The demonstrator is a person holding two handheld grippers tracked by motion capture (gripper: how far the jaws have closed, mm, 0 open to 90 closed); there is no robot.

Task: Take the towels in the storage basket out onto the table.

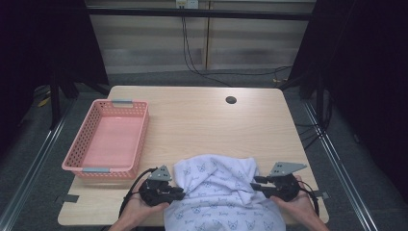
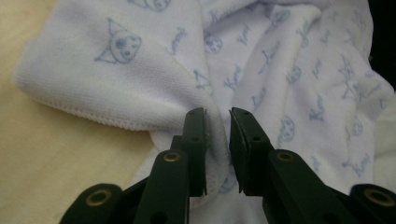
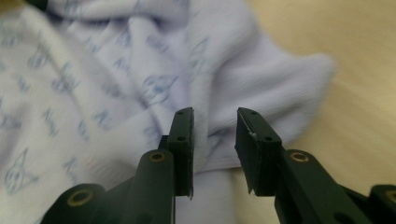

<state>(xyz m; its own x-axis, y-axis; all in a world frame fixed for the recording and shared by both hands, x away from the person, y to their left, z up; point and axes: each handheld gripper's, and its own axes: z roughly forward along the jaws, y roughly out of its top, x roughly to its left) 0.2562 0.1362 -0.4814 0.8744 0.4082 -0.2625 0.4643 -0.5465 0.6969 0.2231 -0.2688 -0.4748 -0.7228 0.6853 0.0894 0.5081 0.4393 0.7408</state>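
A white cloth (image 1: 216, 192) printed with pale blue cat faces lies crumpled at the table's near edge, partly hanging over it. My left gripper (image 1: 180, 192) sits at the cloth's left side and my right gripper (image 1: 254, 182) at its right side, each held in a hand. In the left gripper view the jaws (image 2: 217, 116) stand slightly apart with a fold of the cloth (image 2: 140, 70) between them, not pinched. In the right gripper view the jaws (image 3: 215, 116) stand a little wider apart over the cloth's hem (image 3: 261, 88), with no grip on it.
A pink perforated basket (image 1: 79, 139) with nothing in it stands on the left of the wooden table (image 1: 202, 120). A round cable hole (image 1: 231, 100) sits near the far edge. Cables trail from both grippers over the near edge.
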